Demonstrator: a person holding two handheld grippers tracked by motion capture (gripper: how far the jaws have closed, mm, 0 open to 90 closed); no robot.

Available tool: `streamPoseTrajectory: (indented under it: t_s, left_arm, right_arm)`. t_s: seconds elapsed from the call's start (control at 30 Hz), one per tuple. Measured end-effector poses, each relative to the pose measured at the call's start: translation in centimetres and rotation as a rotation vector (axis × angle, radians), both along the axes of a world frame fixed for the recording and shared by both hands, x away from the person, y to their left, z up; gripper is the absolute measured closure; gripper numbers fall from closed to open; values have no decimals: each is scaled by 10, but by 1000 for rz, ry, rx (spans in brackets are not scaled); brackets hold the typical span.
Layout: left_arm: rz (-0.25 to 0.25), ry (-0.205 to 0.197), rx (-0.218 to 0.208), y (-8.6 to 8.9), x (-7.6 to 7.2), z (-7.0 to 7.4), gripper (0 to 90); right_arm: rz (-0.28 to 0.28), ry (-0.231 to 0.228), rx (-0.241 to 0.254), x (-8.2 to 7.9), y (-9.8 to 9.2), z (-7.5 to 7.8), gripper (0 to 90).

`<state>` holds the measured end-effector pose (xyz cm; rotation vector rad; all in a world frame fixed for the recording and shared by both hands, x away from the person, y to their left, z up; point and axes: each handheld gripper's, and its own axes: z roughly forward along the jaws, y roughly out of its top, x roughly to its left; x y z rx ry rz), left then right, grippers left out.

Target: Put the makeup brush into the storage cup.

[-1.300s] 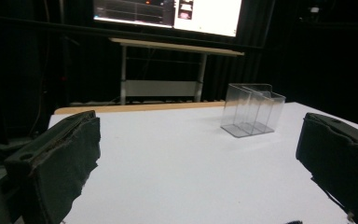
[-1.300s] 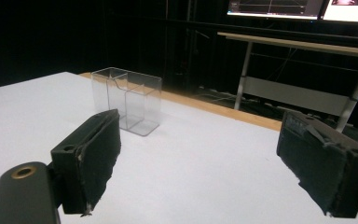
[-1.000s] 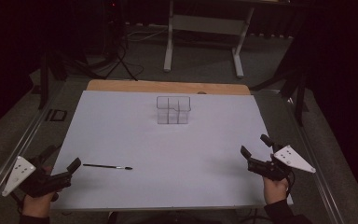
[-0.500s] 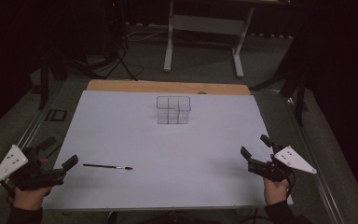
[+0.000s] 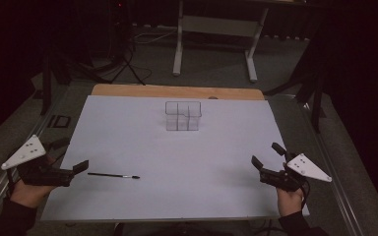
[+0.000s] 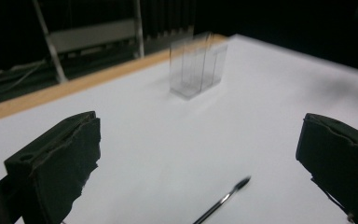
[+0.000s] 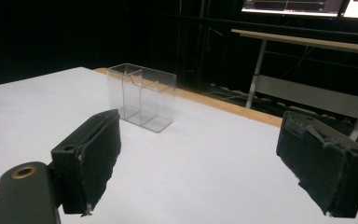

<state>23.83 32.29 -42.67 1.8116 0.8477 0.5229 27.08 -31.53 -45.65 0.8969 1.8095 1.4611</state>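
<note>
Two grippers, both w/ jaws wide apart and empty. We're at the approach step: left gripper (image 5: 74,158) sits at the table's left edge, just beside the thin black pen (image 5: 113,175) lying flat on the white sheet (image 5: 226,147), well short of the clear compartment holder (image 5: 182,116). Next, we judge: ease fwd, straddle the pen, close. Right gripper (image 5: 265,153) waits near the right edge. Vs. 0.5 s ago, left one has tilted and shifted right, toward the pen; pen and holder unmoved.
</note>
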Motion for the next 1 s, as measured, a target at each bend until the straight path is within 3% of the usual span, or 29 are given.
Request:
streamPoseTrajectory:
  t_s: [0.1,0.53,0.83,0.93,1.0]
  left_arm:
    - [-16,29,36,1,6,-1,0]
    - [-97,65,140,-4,21,6,10]
    - [-164,113,276,-20,31,3,11]
    - [-187,138,297,-25,34,1,11]
    - [-196,149,342,-29,37,-1,11]
  right_arm:
    - [1,1,-1,0,0,0,135]
    - [10,12,-5,0,1,-1,135]
    - [11,21,-11,0,1,-2,135]
    - [13,23,-12,0,1,-2,135]
    - [14,27,-11,1,2,-2,135]
